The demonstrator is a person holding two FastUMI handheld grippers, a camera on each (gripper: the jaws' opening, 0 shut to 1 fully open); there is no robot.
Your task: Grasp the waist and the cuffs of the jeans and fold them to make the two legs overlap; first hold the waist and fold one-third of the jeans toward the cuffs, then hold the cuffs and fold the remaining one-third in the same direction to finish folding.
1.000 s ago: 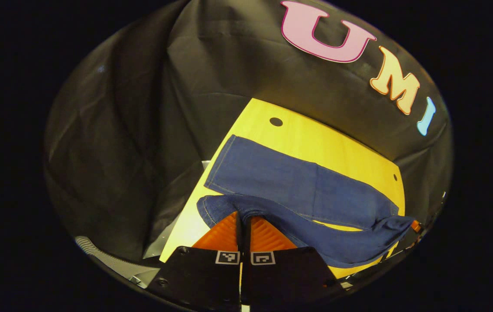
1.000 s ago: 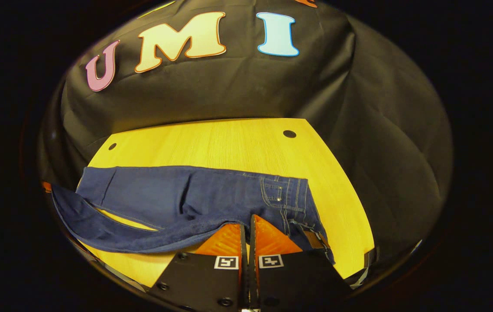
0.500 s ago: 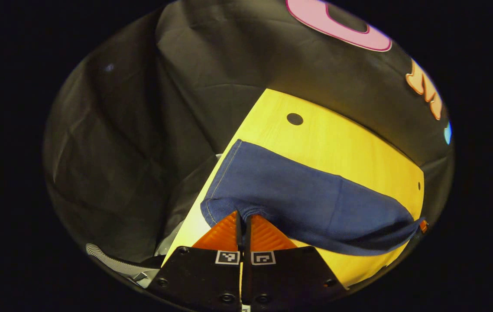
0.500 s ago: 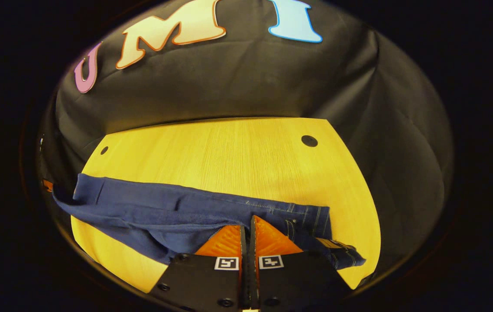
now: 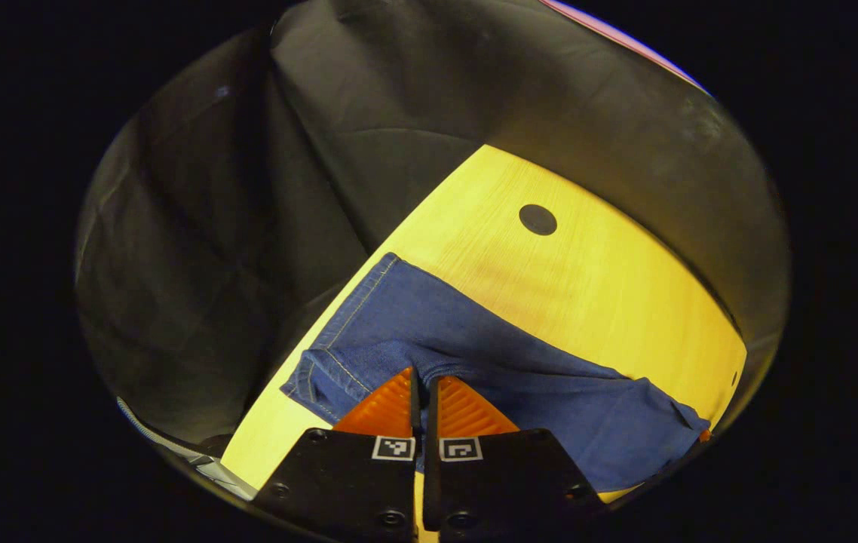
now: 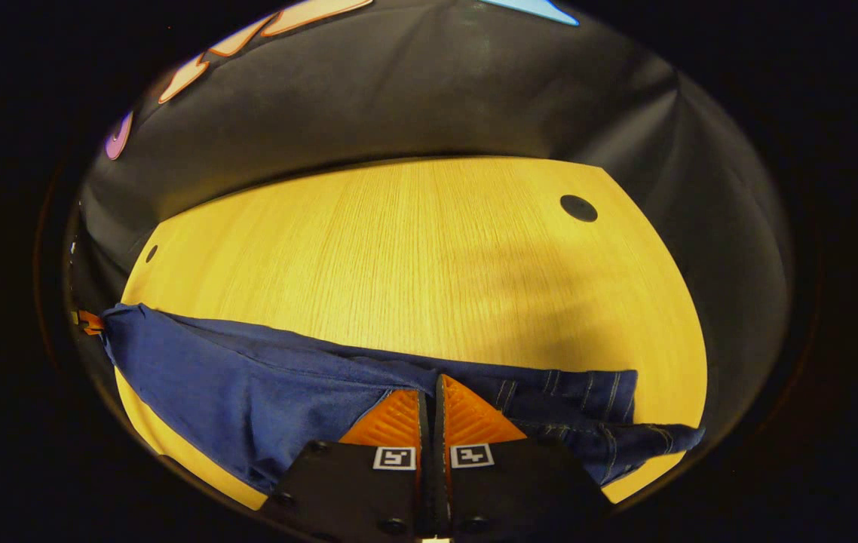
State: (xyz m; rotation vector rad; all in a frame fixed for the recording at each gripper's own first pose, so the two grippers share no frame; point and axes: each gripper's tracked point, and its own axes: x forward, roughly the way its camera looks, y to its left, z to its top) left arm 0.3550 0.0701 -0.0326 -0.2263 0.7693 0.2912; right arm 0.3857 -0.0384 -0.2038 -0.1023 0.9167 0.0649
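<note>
left gripper [image 5: 423, 381]: pinching the cuff end | right gripper [image 6: 433, 386]: pinching the waist end | jeans [image 5: 519, 362] lie long, side to side on the table [image 6: 414, 249] (top leg nearly covers bottom leg)

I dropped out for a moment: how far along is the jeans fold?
Nearly done: the two legs of the jeans overlap on the wooden table. In hand: left gripper pinches the cuff end, right gripper the waist end, both shut on denim. Left: lay it flat, then both one-third folds.
</note>
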